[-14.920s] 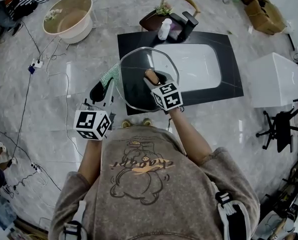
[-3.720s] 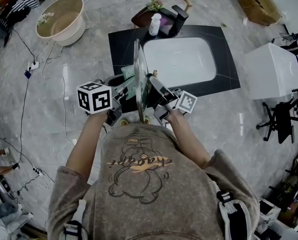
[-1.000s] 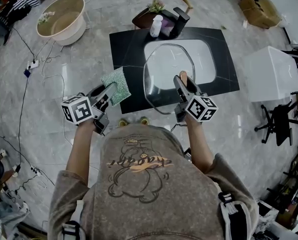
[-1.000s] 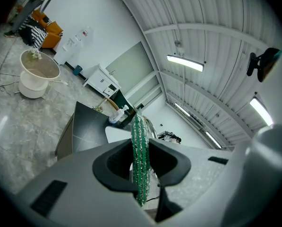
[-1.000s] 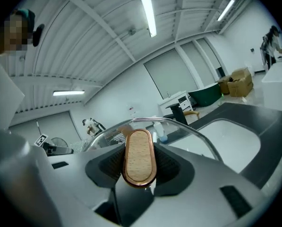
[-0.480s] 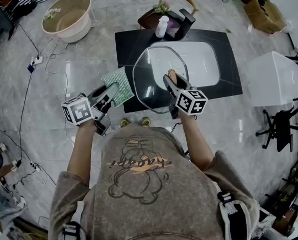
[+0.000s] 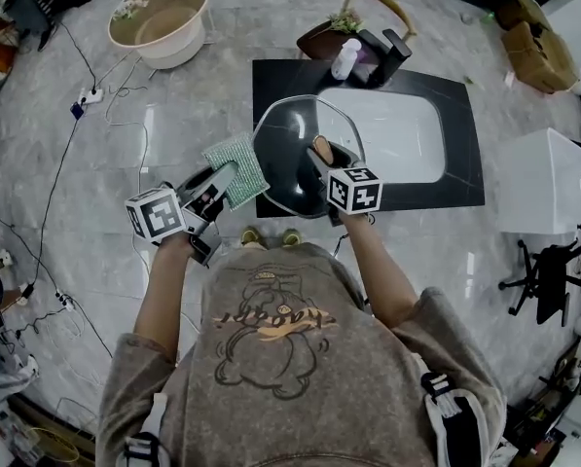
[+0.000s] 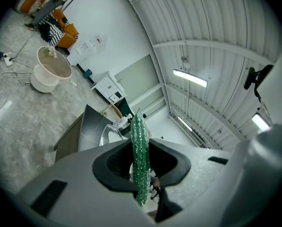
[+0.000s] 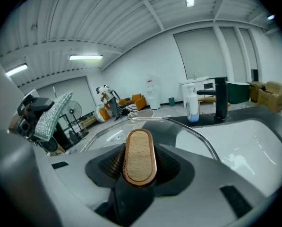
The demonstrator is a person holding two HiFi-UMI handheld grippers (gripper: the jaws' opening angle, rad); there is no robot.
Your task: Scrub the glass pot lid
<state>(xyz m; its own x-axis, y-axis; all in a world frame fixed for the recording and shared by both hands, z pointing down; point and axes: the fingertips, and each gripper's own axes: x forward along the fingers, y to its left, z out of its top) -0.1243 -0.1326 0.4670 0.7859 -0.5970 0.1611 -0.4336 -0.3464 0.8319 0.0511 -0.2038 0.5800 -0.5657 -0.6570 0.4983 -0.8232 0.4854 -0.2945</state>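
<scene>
In the head view the glass pot lid (image 7: 292, 159) hangs over the left part of the black counter, its top side facing me. My right gripper (image 7: 321, 156) is shut on the lid's wooden knob (image 9: 139, 157), which sits between the two jaws in the right gripper view; the glass rim (image 9: 197, 134) curves out beyond it. My left gripper (image 7: 222, 181) is shut on a green scrub cloth (image 7: 236, 167), held just left of the lid and apart from it. In the left gripper view the scrub cloth (image 8: 140, 162) stands edge-on between the jaws.
A white sink basin (image 7: 392, 134) is set in the black counter (image 7: 465, 154), with a black faucet (image 7: 393, 54) and a soap bottle (image 7: 345, 58) behind it. A beige tub (image 7: 160, 19) stands on the floor far left, cables (image 7: 81, 105) nearby, a white box (image 7: 548, 178) at right.
The right gripper has carried the lid leftward and down, from over the basin to beside the cloth. The left gripper and cloth have shifted slightly. Neither grip has changed.
</scene>
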